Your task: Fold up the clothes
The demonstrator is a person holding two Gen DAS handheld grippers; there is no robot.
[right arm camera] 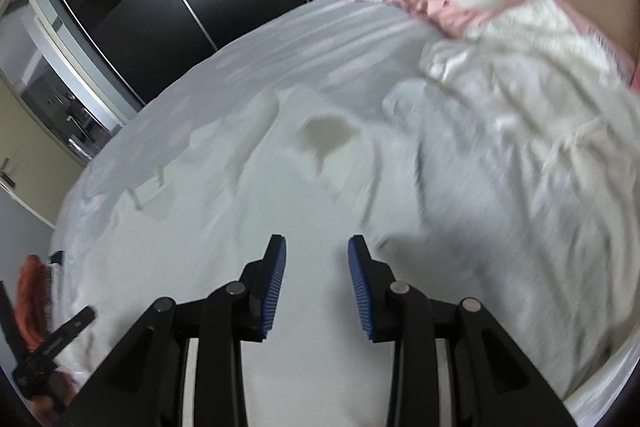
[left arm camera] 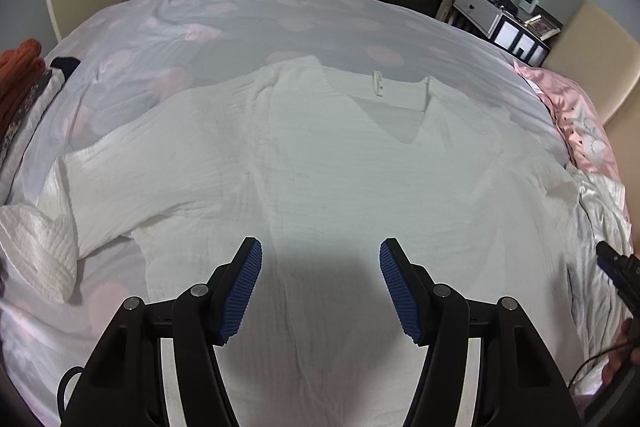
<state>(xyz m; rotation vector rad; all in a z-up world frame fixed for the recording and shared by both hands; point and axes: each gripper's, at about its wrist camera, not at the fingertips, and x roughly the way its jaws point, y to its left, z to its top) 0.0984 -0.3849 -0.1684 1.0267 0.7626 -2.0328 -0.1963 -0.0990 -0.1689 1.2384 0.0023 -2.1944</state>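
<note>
- Since the white shirt (left arm camera: 320, 155) lies spread face-up across the middle of the bed (left arm camera: 224, 19), neckline toward the upper frame, it looks laid out ready for a first fold.
- Left gripper (left arm camera: 320, 287) hovers over its lower middle, fingers wide apart and empty.
- Right gripper (right arm camera: 316, 283), in a blurred view, holds its fingers apart, gripping nothing.
- Crinkled, thin fabric; one sleeve reaches toward the left edge.

— Lay flat across mid-bed: white blouse (left arm camera: 320, 155), nothing on top. Left open above it.
— Blocked at left edge by white knit (left arm camera: 38, 247) and orange pile (left arm camera: 18, 75); at right by pink pillow (left arm camera: 576, 115) and rumpled white cloth (right arm camera: 520, 115).
</note>
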